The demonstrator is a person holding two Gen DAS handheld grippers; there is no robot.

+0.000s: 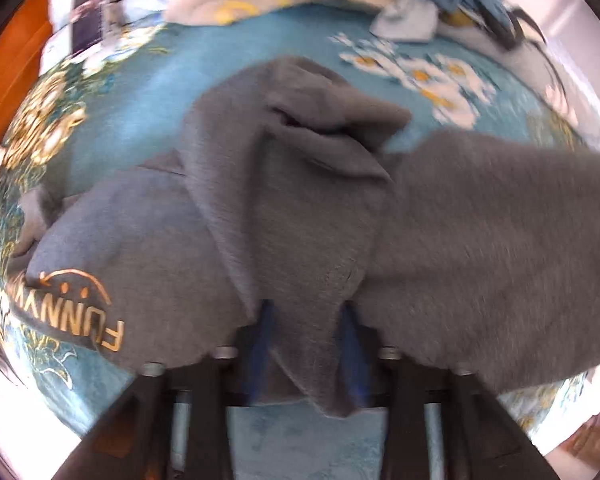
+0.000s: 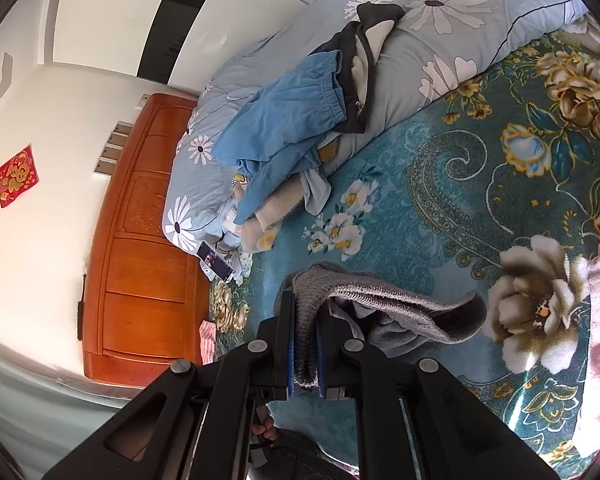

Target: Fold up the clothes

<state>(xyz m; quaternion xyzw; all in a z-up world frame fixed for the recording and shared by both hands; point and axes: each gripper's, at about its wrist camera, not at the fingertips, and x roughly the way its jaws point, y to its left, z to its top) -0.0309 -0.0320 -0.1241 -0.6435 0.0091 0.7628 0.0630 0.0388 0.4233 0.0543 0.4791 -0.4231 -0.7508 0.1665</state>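
Observation:
A grey sweatshirt point(image 1: 300, 208) with gold "FUNNY" lettering lies crumpled on the teal floral blanket point(image 1: 148, 80). My left gripper point(image 1: 306, 316) is shut on a fold of the grey sweatshirt, which drapes over both fingers and hides their tips. In the right wrist view, my right gripper point(image 2: 305, 320) is shut on a ribbed edge of the same grey sweatshirt point(image 2: 380, 300) and holds it above the blanket point(image 2: 460, 184). The cloth hangs off to the right of the fingers.
A pile of other clothes, with blue trousers point(image 2: 284, 120) on top, lies against a light-blue flowered duvet point(image 2: 440, 40) at the far side. A phone point(image 2: 215, 263) lies near the pile. A wooden headboard point(image 2: 140, 248) stands at the left.

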